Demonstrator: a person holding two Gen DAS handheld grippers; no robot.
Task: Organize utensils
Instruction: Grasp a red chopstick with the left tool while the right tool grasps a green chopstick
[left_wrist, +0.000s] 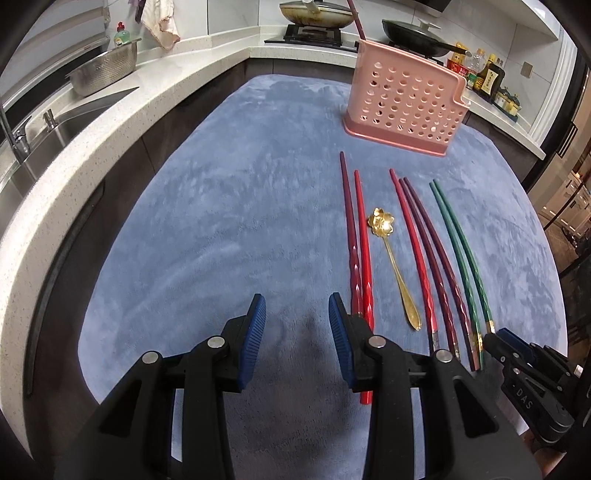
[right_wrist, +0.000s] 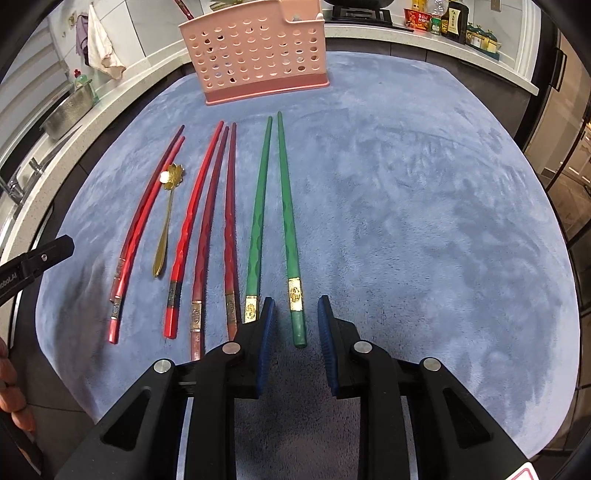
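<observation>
Hovering low over the blue cloth (right_wrist: 424, 192), right gripper (right_wrist: 295, 325) jaws spread, straddling the butt of the right green chopstick (right_wrist: 286, 206) without touching. Idling at near left, left gripper (left_wrist: 297, 321) spread, gripping nothing. Lying side by side farther out: red chopsticks (right_wrist: 201, 218), gold spoon (right_wrist: 166, 218). Standing at the far end, pink holder (right_wrist: 258, 55).

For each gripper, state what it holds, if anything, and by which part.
Nothing is held. The left gripper is open over bare cloth; the right gripper is open, straddling the handle end of a green chopstick that lies on the cloth.
</observation>
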